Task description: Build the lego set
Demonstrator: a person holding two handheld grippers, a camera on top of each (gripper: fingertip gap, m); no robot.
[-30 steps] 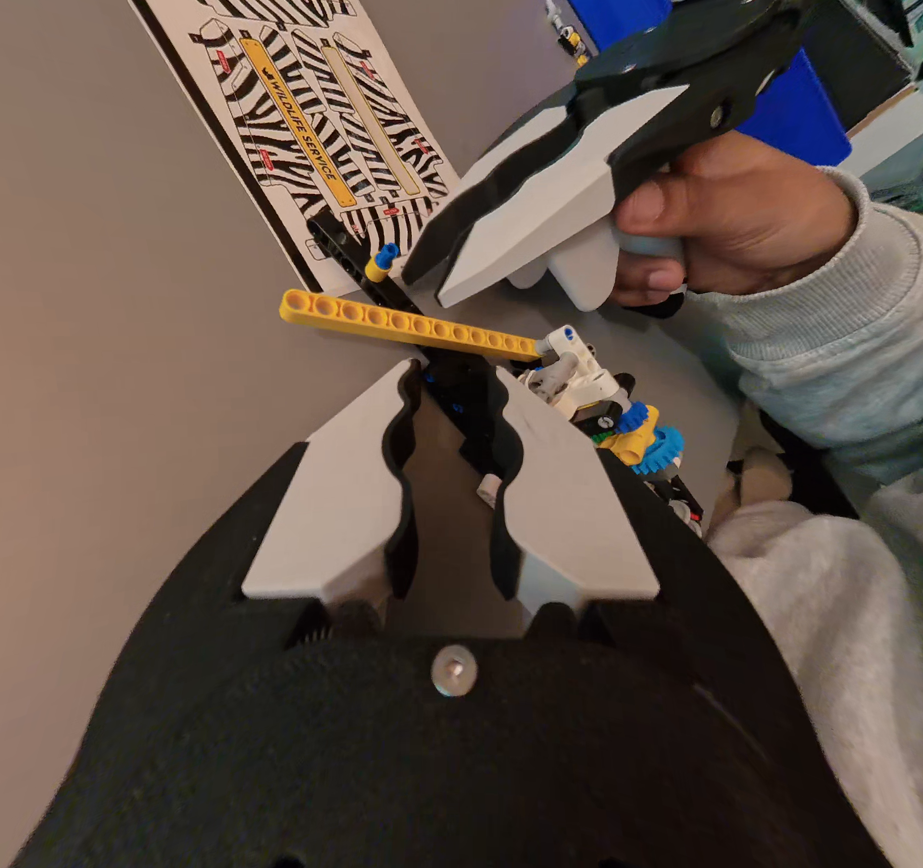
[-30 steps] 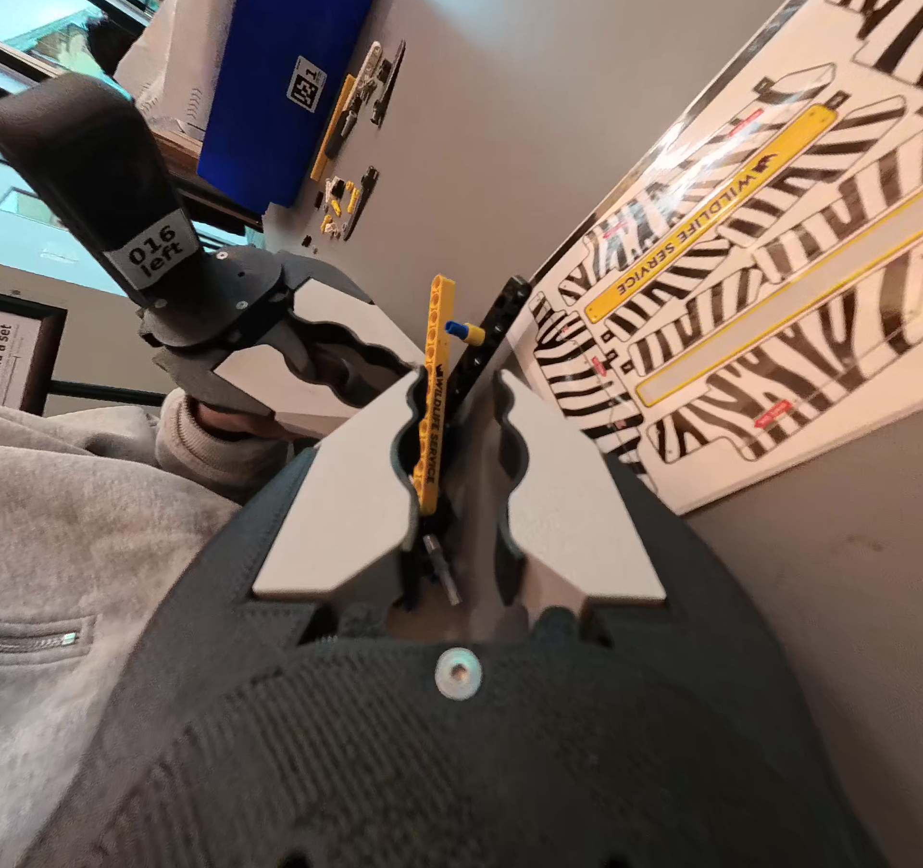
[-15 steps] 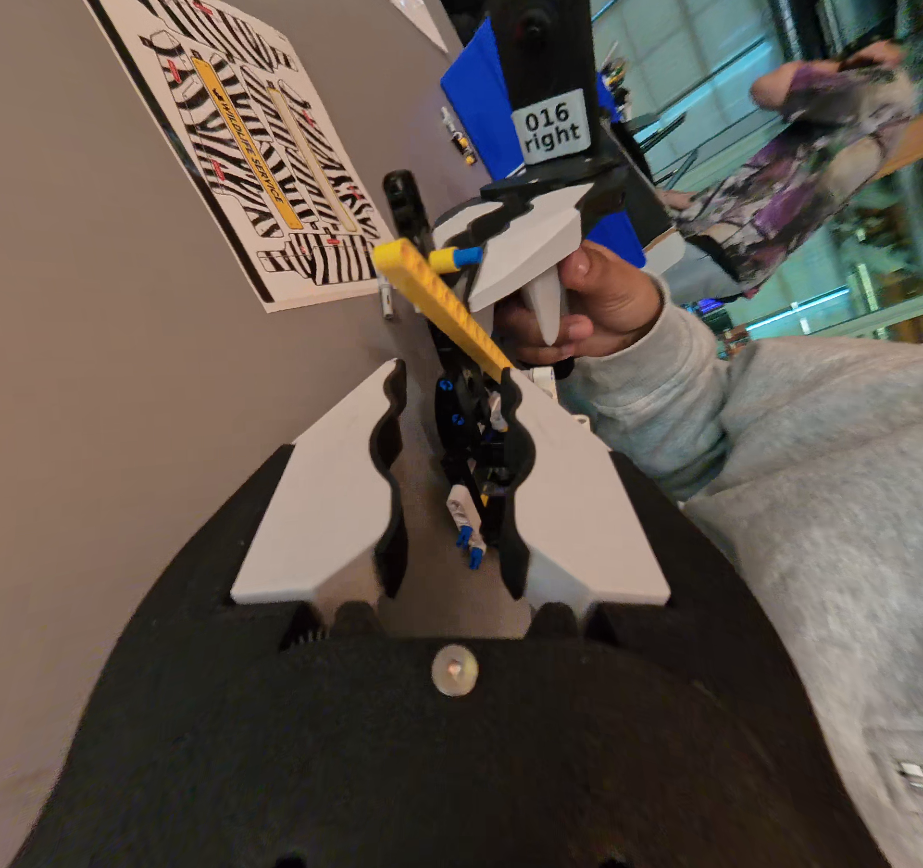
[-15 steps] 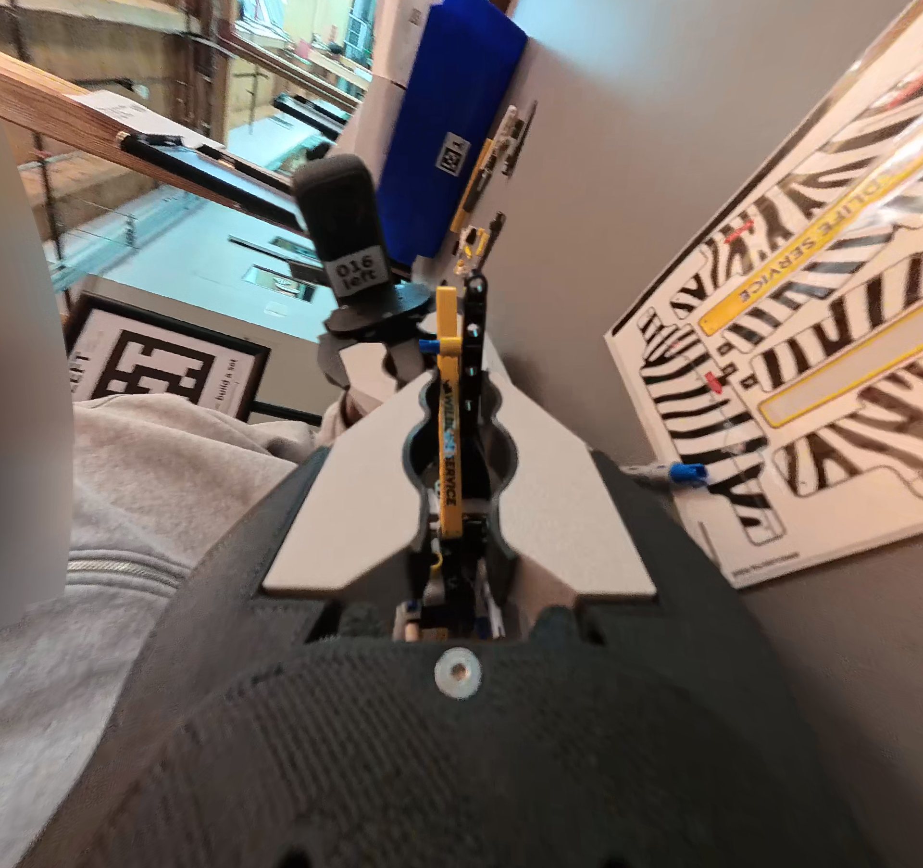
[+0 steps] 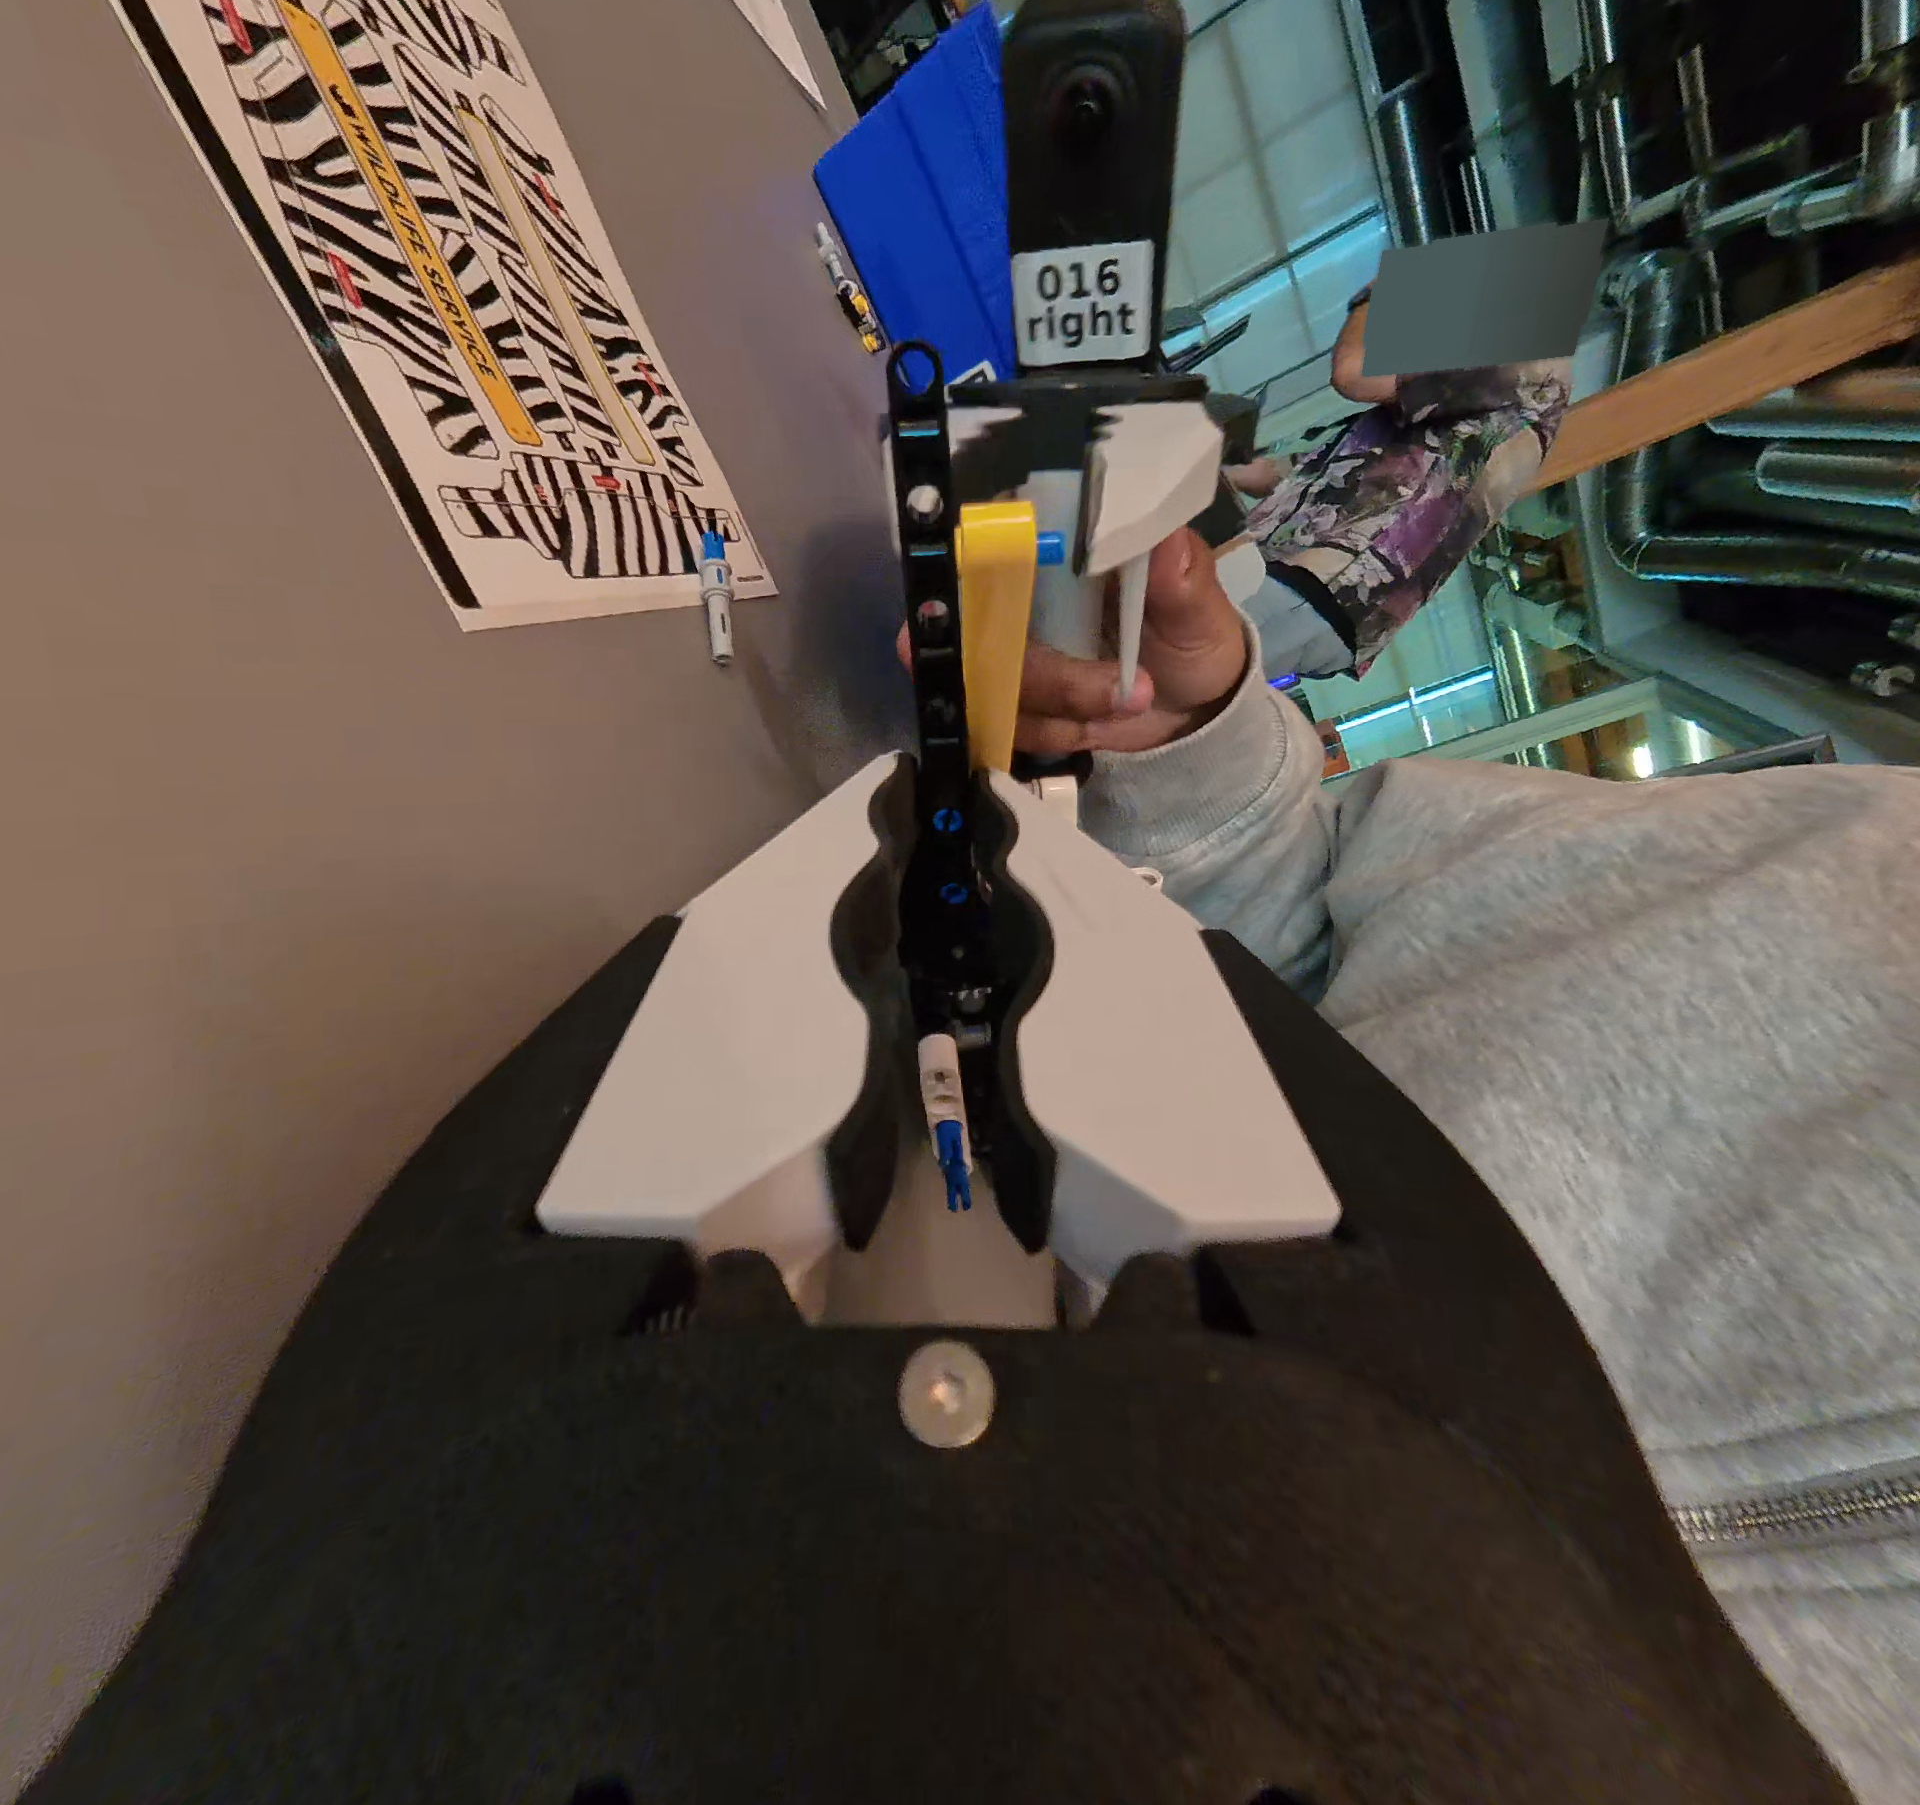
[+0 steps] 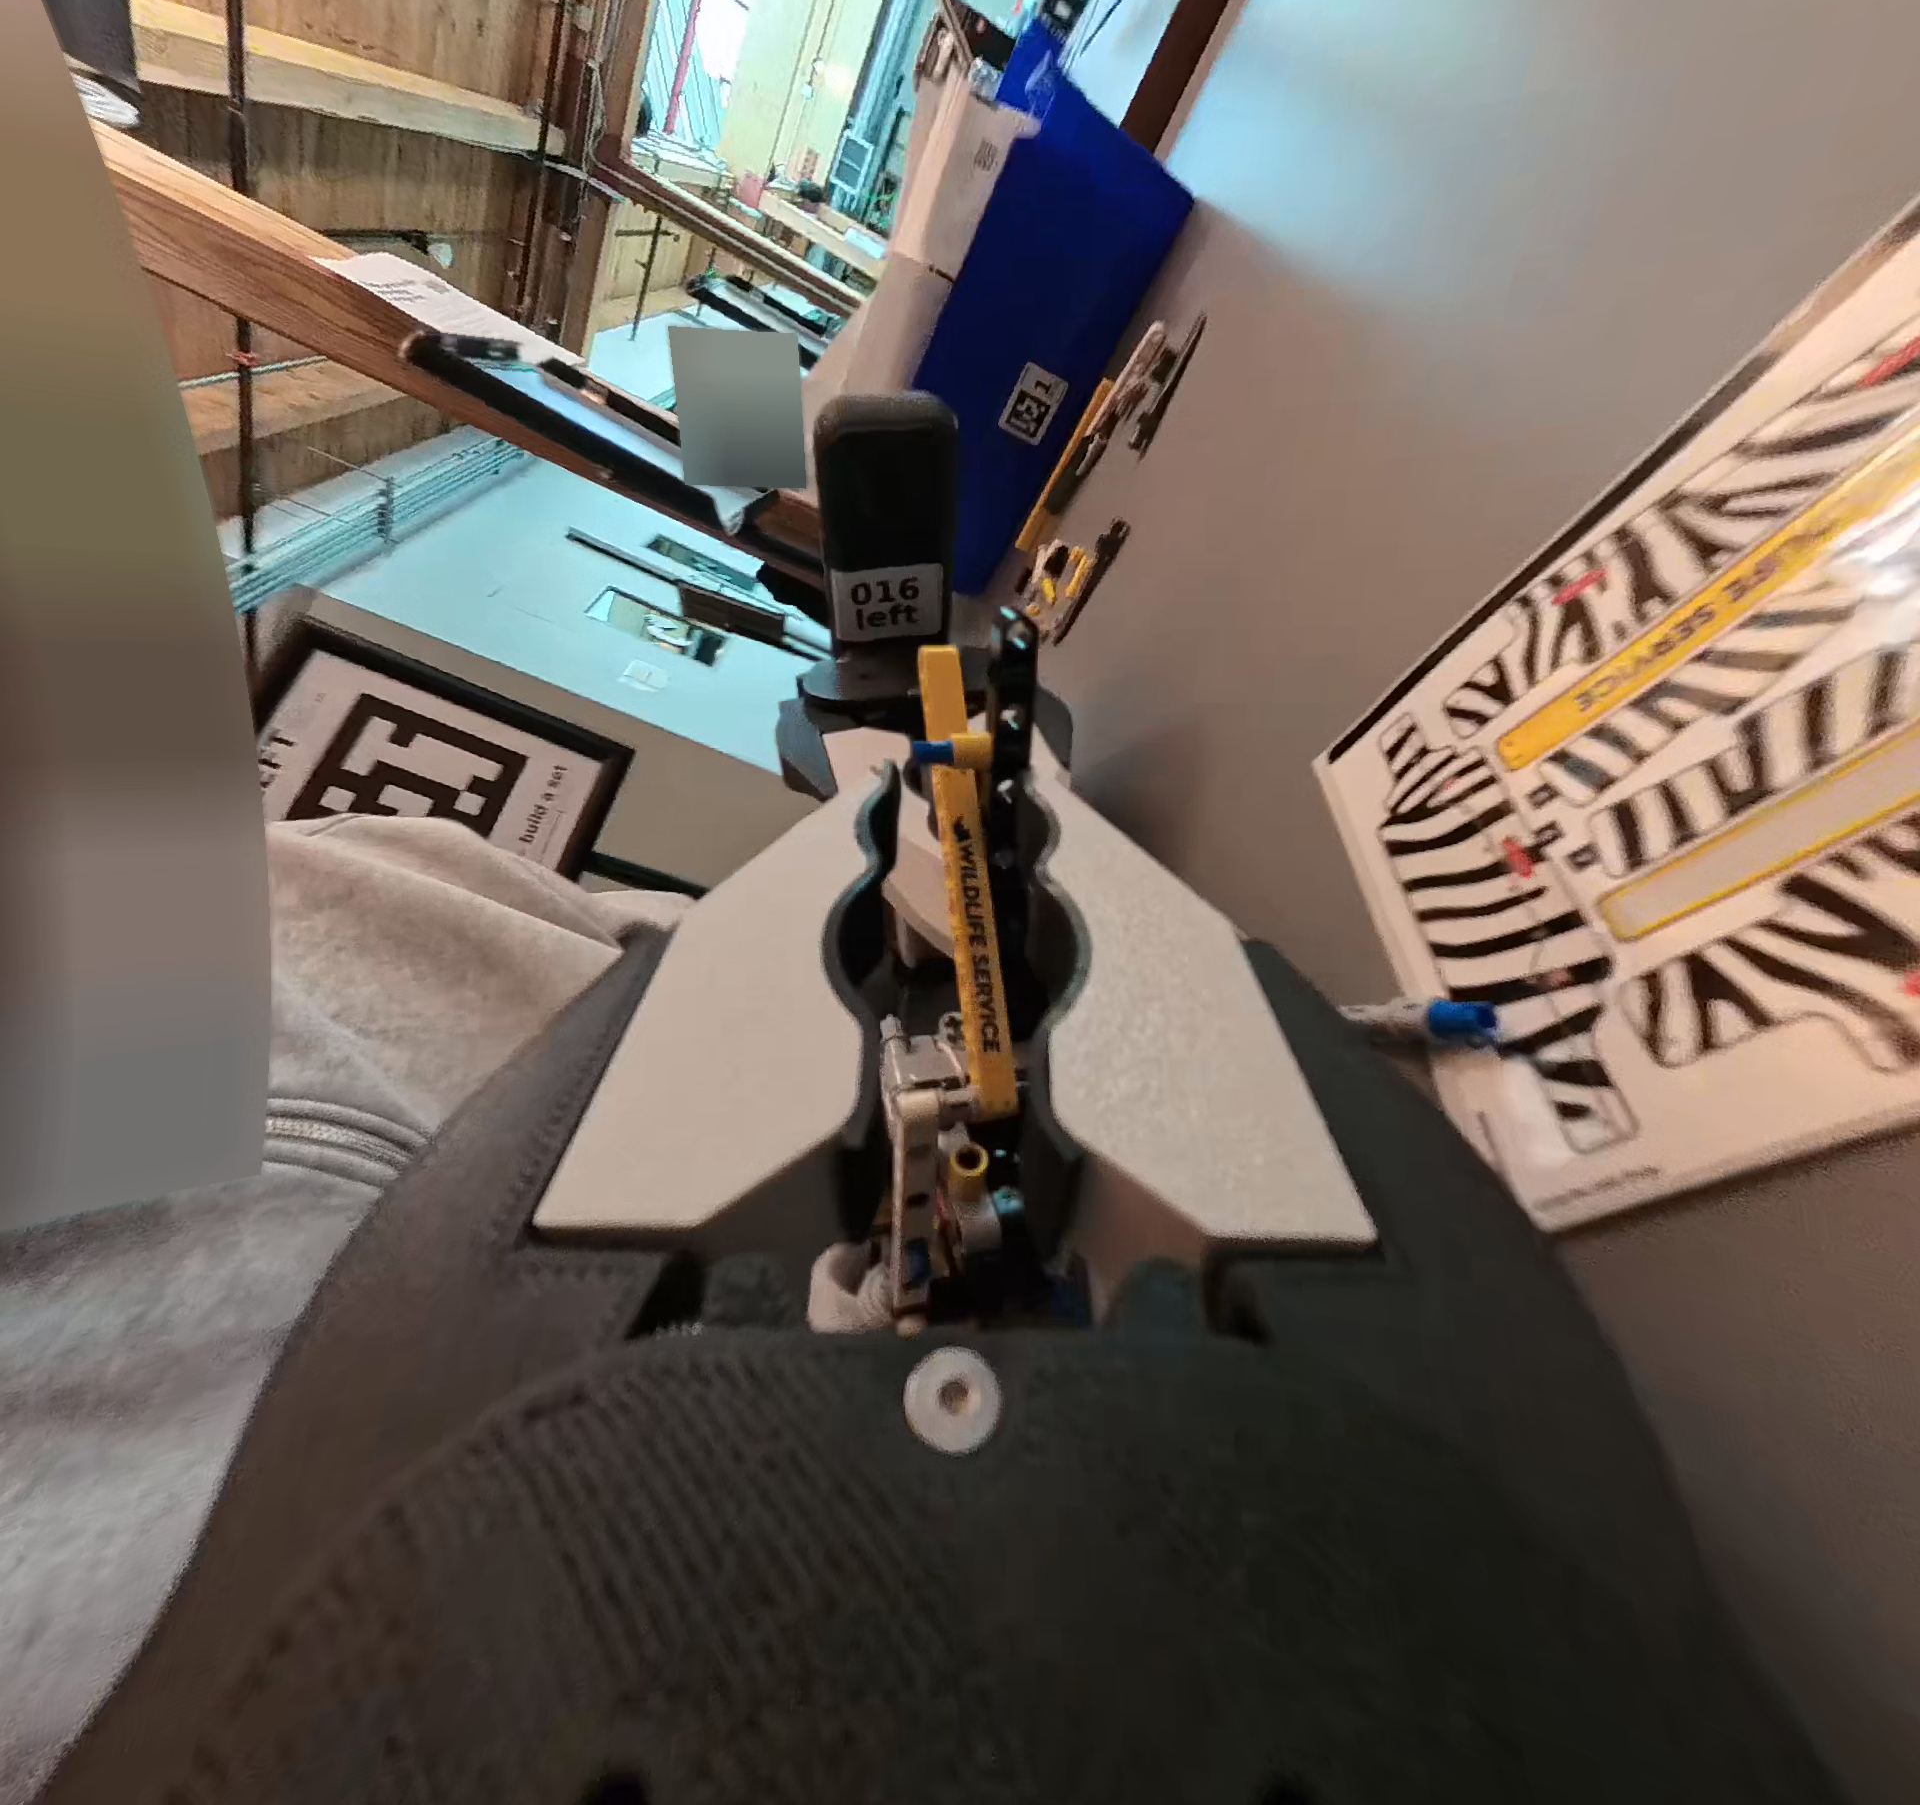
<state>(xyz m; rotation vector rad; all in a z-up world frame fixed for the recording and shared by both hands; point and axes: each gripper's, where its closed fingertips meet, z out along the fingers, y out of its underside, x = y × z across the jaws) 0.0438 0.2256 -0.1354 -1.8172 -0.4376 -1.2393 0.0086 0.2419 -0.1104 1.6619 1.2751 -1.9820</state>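
Note:
The lego assembly is held up off the grey table between both grippers. It has a long black beam (image 5: 925,560), a yellow beam (image 5: 997,633) with a printed sticker, and a blue pin (image 5: 1049,542) through the yellow beam. My left gripper (image 5: 945,779) is shut on the black beam; a white and blue pin (image 5: 940,1101) sits between its jaws. My right gripper (image 6: 961,799) is shut on the assembly from the opposite end, with the yellow beam (image 6: 971,903), the black beam (image 6: 1013,716) and grey parts (image 6: 914,1163) between its fingers. Each gripper faces the other.
A zebra-striped sticker sheet (image 5: 416,228) lies on the table (image 5: 260,872), with a loose white and blue pin (image 5: 715,602) at its edge. A blue box (image 6: 1049,301) and several loose lego parts (image 6: 1081,508) sit farther back. A person (image 5: 1434,467) is in the background. The grippers' ends are close to 4 cm from one another.
The assembly went from lying on the table to being held up. My left gripper closed on the black beam, and my right gripper closed on the other end. The yellow beam swung alongside the black beam.

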